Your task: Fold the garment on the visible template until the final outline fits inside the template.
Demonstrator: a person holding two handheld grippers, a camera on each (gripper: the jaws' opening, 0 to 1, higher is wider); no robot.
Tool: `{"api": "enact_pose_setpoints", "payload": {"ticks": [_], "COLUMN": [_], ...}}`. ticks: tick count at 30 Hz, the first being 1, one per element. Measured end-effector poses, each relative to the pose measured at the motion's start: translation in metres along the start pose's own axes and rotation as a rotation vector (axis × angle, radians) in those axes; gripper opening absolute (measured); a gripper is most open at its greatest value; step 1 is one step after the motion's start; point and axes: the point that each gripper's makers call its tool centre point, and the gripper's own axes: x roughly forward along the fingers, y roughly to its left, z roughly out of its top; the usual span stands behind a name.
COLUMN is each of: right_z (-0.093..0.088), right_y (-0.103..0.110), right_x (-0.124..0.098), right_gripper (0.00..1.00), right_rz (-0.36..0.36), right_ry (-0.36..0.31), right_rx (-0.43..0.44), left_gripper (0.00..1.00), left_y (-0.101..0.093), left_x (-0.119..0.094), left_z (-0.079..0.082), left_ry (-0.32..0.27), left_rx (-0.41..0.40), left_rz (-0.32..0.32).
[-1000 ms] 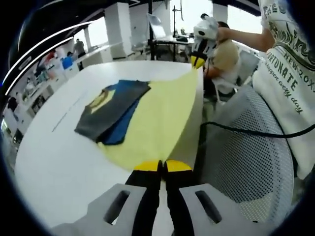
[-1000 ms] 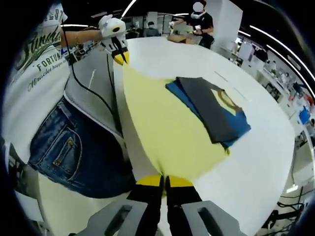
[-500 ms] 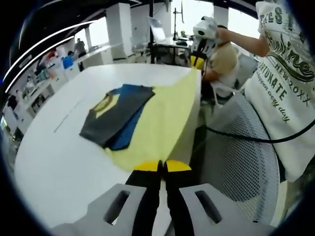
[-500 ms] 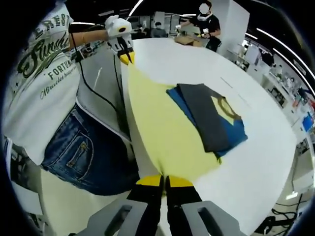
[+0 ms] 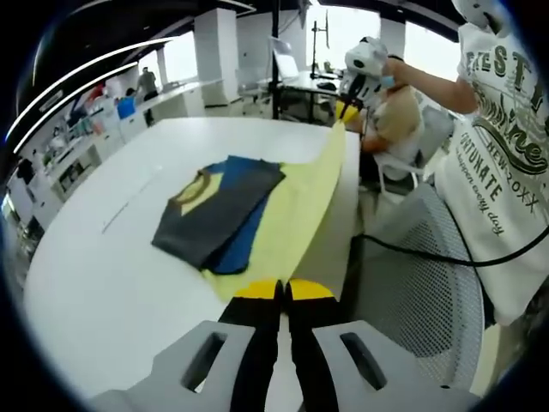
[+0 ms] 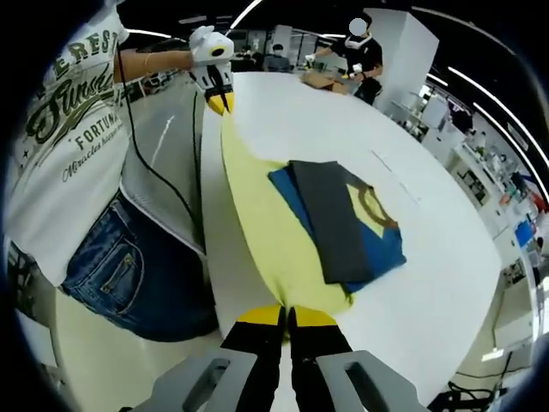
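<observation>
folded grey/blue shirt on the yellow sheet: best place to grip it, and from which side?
Take the folded shirt by its long grey folded edge, coming in low from the table-edge side where the yellow template is. That edge is straight, stacked and unobstructed. Both grippers, left and right, are currently shut on the template's corners.

An open-plan lab office: white worktable (image 5: pixel 103 283), ceiling strip lights (image 5: pixel 77 73), desks (image 5: pixel 300 81) with seated people.

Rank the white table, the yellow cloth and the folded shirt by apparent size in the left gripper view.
1. White table, clearly largest.
2. Yellow cloth and folded shirt: too close to rank; the cloth's lifted edge foreshortens it, and the shirt covers part of it.
</observation>
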Motion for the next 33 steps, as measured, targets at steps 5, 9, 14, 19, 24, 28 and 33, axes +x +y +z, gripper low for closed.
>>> {"api": "enact_pose_setpoints", "payload": {"ticks": [5, 9, 14, 19, 24, 28, 33], "right_z": [0.007, 0.012, 0.016, 0.021, 0.028, 0.03, 0.035], "right_y": [-0.026, -0.043, -0.061, -0.078, -0.094, -0.111, -0.134], "right_x": [0.002, 0.006, 0.012, 0.017, 0.019, 0.023, 0.028], "right_gripper": [0.0, 0.0, 0.0, 0.0, 0.0, 0.0, 0.0], "right_rz": [-0.073, -0.11, -0.145, -0.184, -0.221, -0.251, -0.307], "right_ry": [-0.02, -0.031, -0.016, -0.004, 0.0, 0.002, 0.016], "right_rx": [-0.027, -0.036, -0.06, -0.093, -0.116, -0.125, -0.136], "left_gripper": [0.0, 0.0, 0.0, 0.0, 0.0, 0.0, 0.0], "left_y": [0.023, 0.037, 0.053, 0.071, 0.087, 0.102, 0.119], "left_x": [0.002, 0.004, 0.008, 0.009, 0.013, 0.015, 0.019], "left_z": [0.011, 0.017, 0.028, 0.038, 0.045, 0.052, 0.059], "left_ry": [-0.022, -0.032, -0.042, -0.051, -0.056, -0.071, -0.049], "left_rx": [-0.001, 0.012, 0.046, 0.066, 0.072, 0.059, 0.066], "left_rz": [0.051, 0.086, 0.113, 0.146, 0.183, 0.225, 0.288]}}
